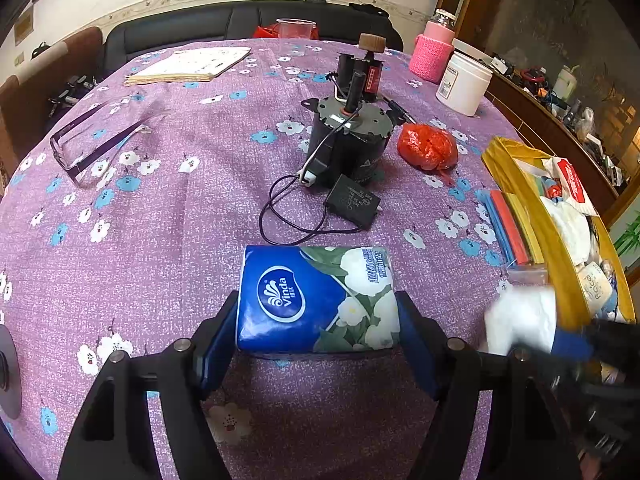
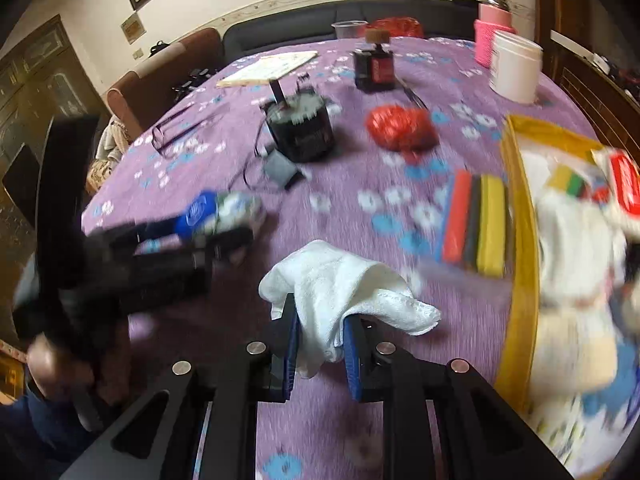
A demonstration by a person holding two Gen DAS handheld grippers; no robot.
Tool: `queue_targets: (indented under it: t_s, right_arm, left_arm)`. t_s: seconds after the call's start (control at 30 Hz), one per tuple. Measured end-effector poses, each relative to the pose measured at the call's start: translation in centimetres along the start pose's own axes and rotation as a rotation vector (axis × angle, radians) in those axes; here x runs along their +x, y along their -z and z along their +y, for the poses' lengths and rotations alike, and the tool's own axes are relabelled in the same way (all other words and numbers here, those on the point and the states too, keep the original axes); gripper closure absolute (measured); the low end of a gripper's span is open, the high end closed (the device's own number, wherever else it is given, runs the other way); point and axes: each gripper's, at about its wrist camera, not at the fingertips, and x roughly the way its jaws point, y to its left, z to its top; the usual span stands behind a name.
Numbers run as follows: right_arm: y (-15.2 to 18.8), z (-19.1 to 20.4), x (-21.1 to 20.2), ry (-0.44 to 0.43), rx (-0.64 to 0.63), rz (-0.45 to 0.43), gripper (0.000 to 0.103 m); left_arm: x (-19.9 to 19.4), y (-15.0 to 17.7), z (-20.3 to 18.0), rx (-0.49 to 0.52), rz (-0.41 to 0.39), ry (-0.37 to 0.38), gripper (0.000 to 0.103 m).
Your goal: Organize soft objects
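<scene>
My left gripper (image 1: 318, 320) is shut on a blue Vinda tissue pack (image 1: 316, 300), held just over the purple floral tablecloth (image 1: 160, 240). My right gripper (image 2: 320, 344) is shut on a crumpled white cloth (image 2: 340, 300), which bulges out above the blue pads. The cloth also shows blurred at the right of the left wrist view (image 1: 520, 320). The tissue pack and left gripper appear blurred at the left of the right wrist view (image 2: 216, 212). A yellow-rimmed storage bag (image 1: 516, 176) at the table's right edge holds white cloths and packets.
A black motor (image 1: 348, 140) with a cord and a black box stands mid-table. A red plastic bag (image 1: 428, 146), coloured strips (image 1: 508, 224), glasses (image 1: 92, 140), a booklet (image 1: 192, 64), a white jar (image 1: 464, 82) and a pink-sleeved bottle (image 1: 434, 52) lie around.
</scene>
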Motion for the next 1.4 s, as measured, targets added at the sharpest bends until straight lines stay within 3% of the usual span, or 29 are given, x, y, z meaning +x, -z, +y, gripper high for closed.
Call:
queue_targets:
  t_s: [0.13, 0.43, 0.67, 1.0, 1.17, 1.4]
  right_arm:
    - [1.9, -0.1, 0.6, 0.052, 0.007, -0.030, 0.081]
    - [2.4, -0.7, 0.8, 0.055, 0.036, -0.078, 0.079]
    - [2.8, 0.1, 0.8, 0.090, -0.006, -0.090, 0.077]
    - [2.1, -0.5, 0.9, 0.035, 0.018, -0.088, 0.080]
    - [-0.4, -0.5, 0.5, 0.104, 0.024, -0.198, 0.080]
    - [-1.3, -1.6, 1.8, 0.070, 0.095, -0.168, 0.080]
  left_arm:
    - [-0.5, 0.0, -0.1, 0.006, -0.030, 0.005, 0.031]
    - [-2.8, 0.2, -1.2, 0.049, -0.153, 0.045, 0.031]
    - [-3.1, 0.2, -1.5, 0.052, -0.170, 0.056, 0.031]
    - [-2.3, -0.1, -1.2, 0.022, -0.142, 0.067, 0.031]
    - [-2.3, -0.3, -0.7, -0.011, -0.156, 0.055, 0.031]
    - [-2.5, -0.3, -1.2, 0.005, -0.175, 0.051, 0.031]
